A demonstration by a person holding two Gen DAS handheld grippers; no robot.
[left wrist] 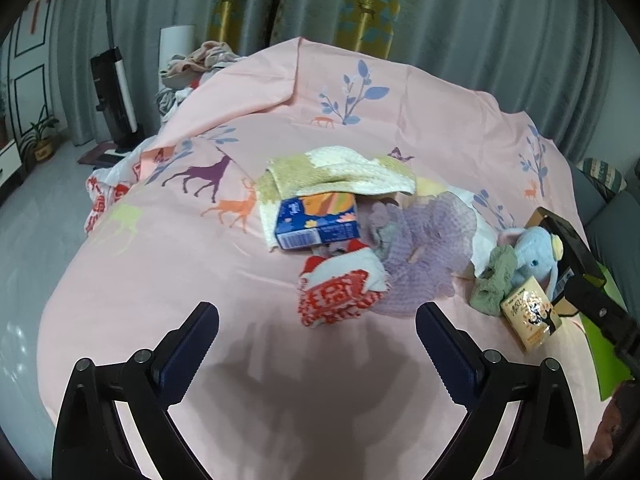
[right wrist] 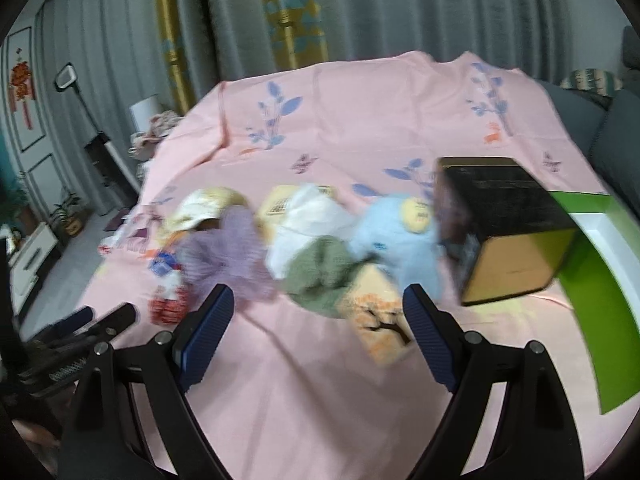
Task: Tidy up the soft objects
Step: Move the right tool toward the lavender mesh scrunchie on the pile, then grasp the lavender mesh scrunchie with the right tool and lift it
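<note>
Looking along the left claw (left wrist: 318,346), its two fingers stand wide apart with nothing between them, above a bed covered by a pink sheet (left wrist: 132,280). Ahead of the fingers lies a row of soft things: a red-and-white cloth (left wrist: 340,292) with large red characters, a purple mesh pouf (left wrist: 428,252), a green scrunchie (left wrist: 494,280) and a blue plush elephant (left wrist: 534,256) facing right. A blue box (left wrist: 316,220) lies under a yellow-and-white towel (left wrist: 344,174); its writing is too small to read.

The right wrist view is blurred. The right claw (right wrist: 318,328) stands open and empty, the scrunchie (right wrist: 320,272) just beyond its fingers, the elephant (right wrist: 400,236) beside a black box (right wrist: 500,208).
</note>
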